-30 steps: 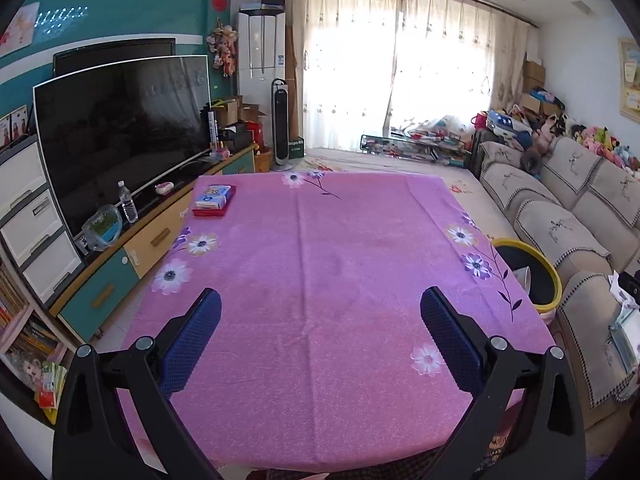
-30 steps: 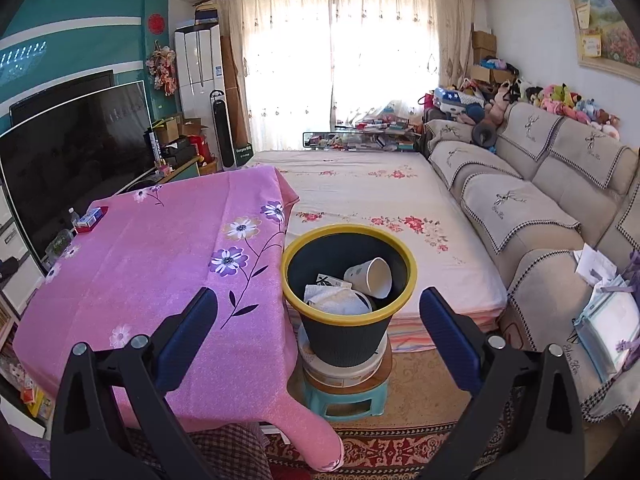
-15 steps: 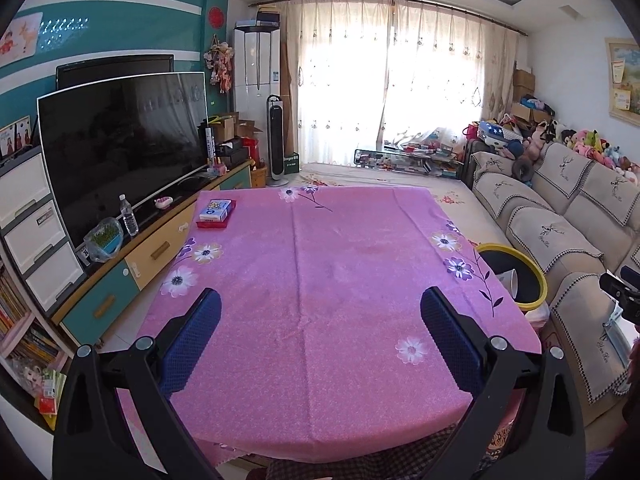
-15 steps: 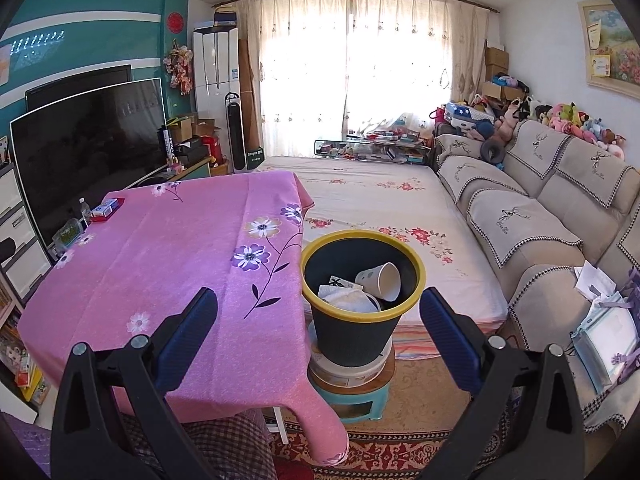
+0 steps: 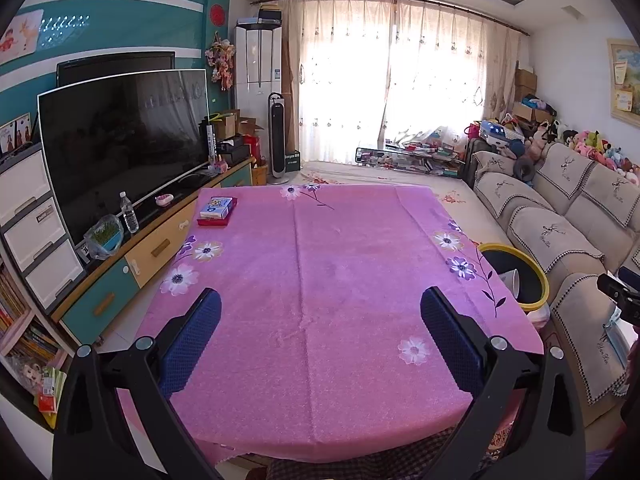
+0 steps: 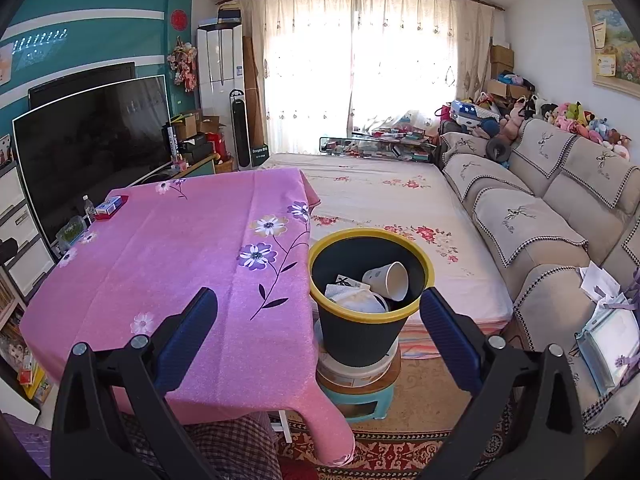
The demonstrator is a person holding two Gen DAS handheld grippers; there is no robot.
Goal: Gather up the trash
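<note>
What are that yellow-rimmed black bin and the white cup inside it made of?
The yellow-rimmed black bin looks like moulded plastic: smooth, matte walls with an even coloured rim. The white cup lying tilted on the other trash seems to be paper, judging by its thin rolled lip and dull surface, though thin plastic is possible.

The bench [image 5: 320,280] stands between the TV cabinet [image 5: 160,240] at left and the bin [image 6: 370,300] at right, with the sofa [image 6: 540,216] farther right and a box [image 5: 217,208] at the bench's far-left corner.
</note>
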